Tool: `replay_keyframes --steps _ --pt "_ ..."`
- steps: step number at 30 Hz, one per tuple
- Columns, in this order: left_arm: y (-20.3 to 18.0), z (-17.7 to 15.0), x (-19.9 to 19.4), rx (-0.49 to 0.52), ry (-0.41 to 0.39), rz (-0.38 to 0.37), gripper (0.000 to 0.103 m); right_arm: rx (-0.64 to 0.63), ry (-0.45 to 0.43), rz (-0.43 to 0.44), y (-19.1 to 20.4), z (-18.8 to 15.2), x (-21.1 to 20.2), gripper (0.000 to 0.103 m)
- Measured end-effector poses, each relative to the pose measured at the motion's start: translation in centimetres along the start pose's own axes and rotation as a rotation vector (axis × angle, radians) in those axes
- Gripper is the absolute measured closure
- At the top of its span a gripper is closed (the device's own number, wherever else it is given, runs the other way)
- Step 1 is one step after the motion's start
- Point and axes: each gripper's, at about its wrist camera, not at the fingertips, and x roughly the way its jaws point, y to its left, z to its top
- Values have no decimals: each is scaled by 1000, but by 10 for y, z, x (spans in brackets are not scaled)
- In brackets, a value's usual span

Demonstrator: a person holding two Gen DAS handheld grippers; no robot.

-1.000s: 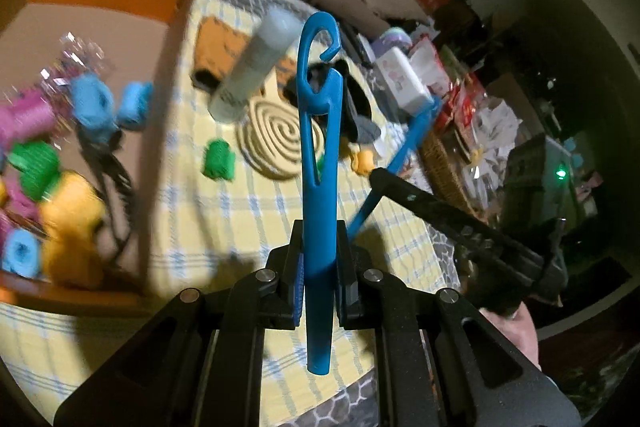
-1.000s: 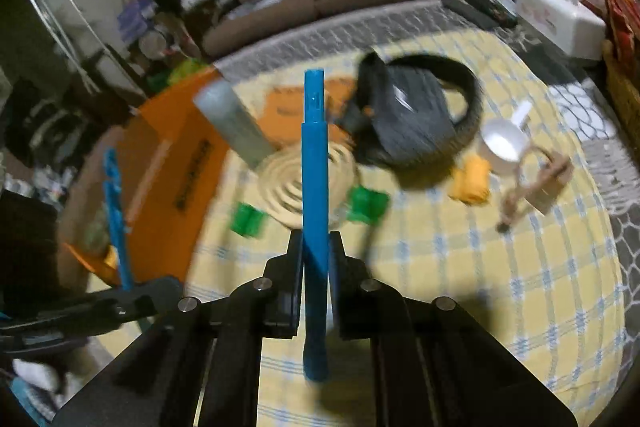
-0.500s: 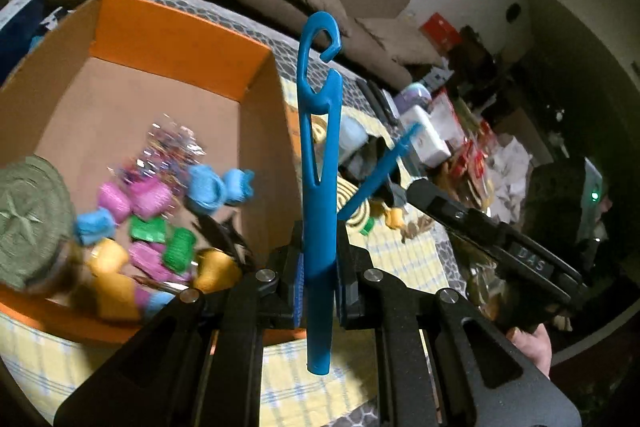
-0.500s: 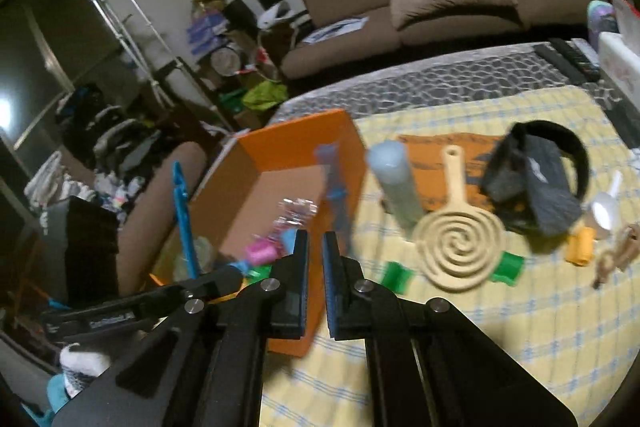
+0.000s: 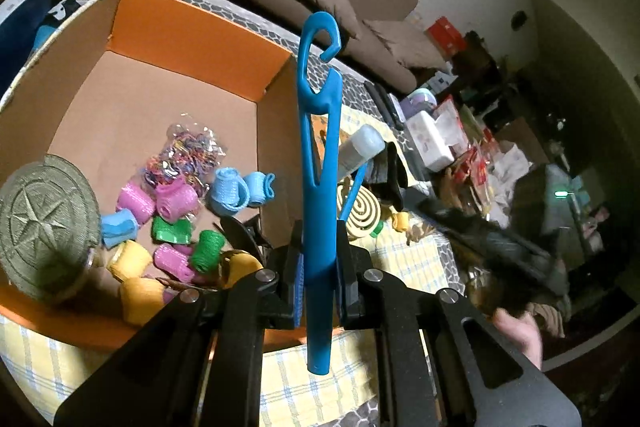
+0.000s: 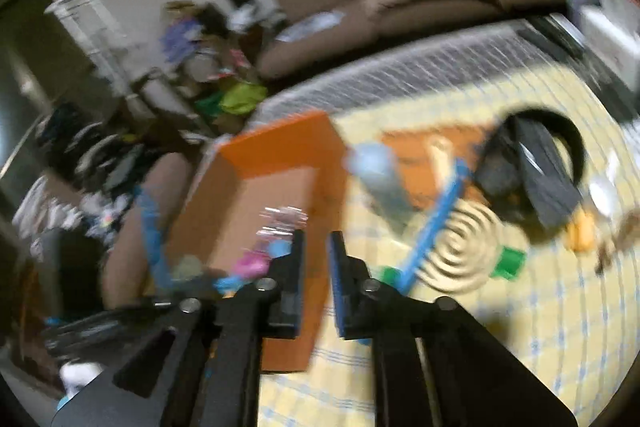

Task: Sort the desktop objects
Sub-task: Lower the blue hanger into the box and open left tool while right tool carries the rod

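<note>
Left claw [image 5: 319,259] is clamped tight on a blue hooked tool [image 5: 320,163], held upright at frame centre with its hook uppermost, as it was a second ago. Behind it, the cardboard box [image 5: 276,131] now fills the left half of the left wrist view, where earlier only its edge showed; coloured rolls [image 5: 176,199] lie on its floor. Right claw [image 6: 316,259], which gripped a blue stick a second ago, now has jaws parting with nothing between them. That blue stick [image 6: 434,223] lies tilted at centre right of the right wrist view, across the spiral trivet [image 6: 464,251] on the checked surface [image 6: 540,327], beside the box.
</note>
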Motion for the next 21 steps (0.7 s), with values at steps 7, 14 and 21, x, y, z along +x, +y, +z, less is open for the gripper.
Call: replay_keyframes --steps 7,14,21 --pt "-5 -3 7 1 10 -7 92 193 120 -60 -57 -20 44 59" --pt "-3 -2 13 0 24 6 92 256 139 -60 -70 -27 64 59" --pt "1 1 16 2 35 20 92 236 150 -67 -59 -27 69 61"
